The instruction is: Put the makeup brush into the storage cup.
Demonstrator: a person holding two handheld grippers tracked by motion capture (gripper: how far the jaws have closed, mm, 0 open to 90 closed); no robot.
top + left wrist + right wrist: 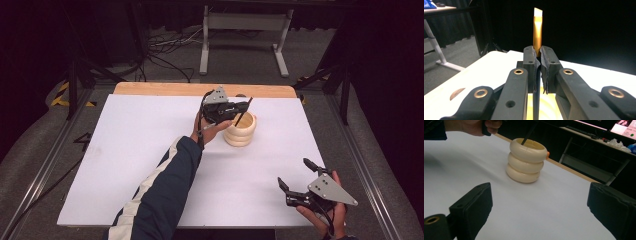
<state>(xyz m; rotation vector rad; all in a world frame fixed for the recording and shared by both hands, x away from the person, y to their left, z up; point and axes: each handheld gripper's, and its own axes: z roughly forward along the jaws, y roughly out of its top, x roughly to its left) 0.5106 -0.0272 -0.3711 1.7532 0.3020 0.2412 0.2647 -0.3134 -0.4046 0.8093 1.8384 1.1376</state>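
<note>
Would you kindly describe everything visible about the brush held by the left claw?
The brush is slim, with a dark handle, a golden metallic ferrule and a pale, slanted flat tip. The left claw is shut on it. It leans tilted, its lower handle end inside the cream ringed holder on the white table.

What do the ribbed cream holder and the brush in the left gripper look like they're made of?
Holder: likely moulded plastic, cream, smooth with soft sheen and a seam line at the rim; glazed ceramic is possible. Brush: metallic gold ferrule, glossy, with a pale angled tip, probably bristles; its dark handle material is unclear.
</note>
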